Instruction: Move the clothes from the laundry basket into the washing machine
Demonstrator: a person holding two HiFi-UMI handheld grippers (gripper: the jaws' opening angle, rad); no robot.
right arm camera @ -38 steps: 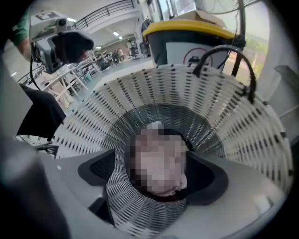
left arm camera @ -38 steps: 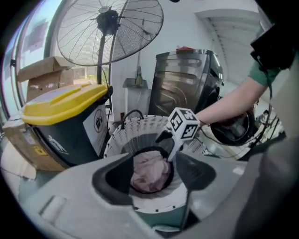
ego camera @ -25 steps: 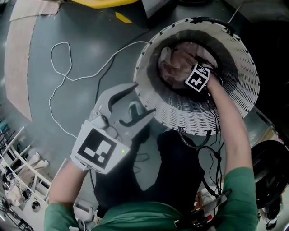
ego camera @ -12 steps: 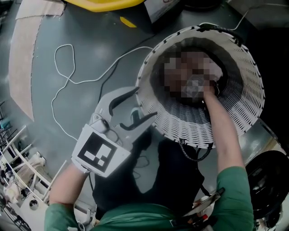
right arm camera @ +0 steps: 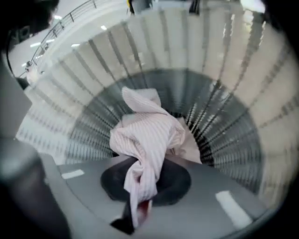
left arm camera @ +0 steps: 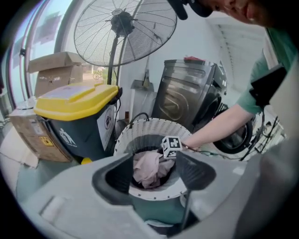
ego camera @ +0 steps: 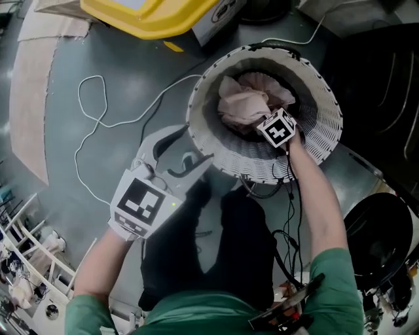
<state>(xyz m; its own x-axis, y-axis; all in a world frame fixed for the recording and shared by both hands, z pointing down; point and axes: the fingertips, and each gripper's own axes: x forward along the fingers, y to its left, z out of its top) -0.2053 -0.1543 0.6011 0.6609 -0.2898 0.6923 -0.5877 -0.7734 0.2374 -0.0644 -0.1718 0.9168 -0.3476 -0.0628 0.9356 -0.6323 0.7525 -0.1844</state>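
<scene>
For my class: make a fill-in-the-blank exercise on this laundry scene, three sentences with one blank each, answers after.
1. The right gripper is ____ on the garment.
2. The left gripper, open beside the basket, holds ____.
3. The bin has a ____ lid.
Answers: shut (its jaws have just closed on the garment); nothing; yellow.

I see soft striped cloth (ego camera: 241,105), a woven white plastic basket (ego camera: 252,156) and, at eleven o'clock, a glossy plastic lid (ego camera: 154,12).
</scene>
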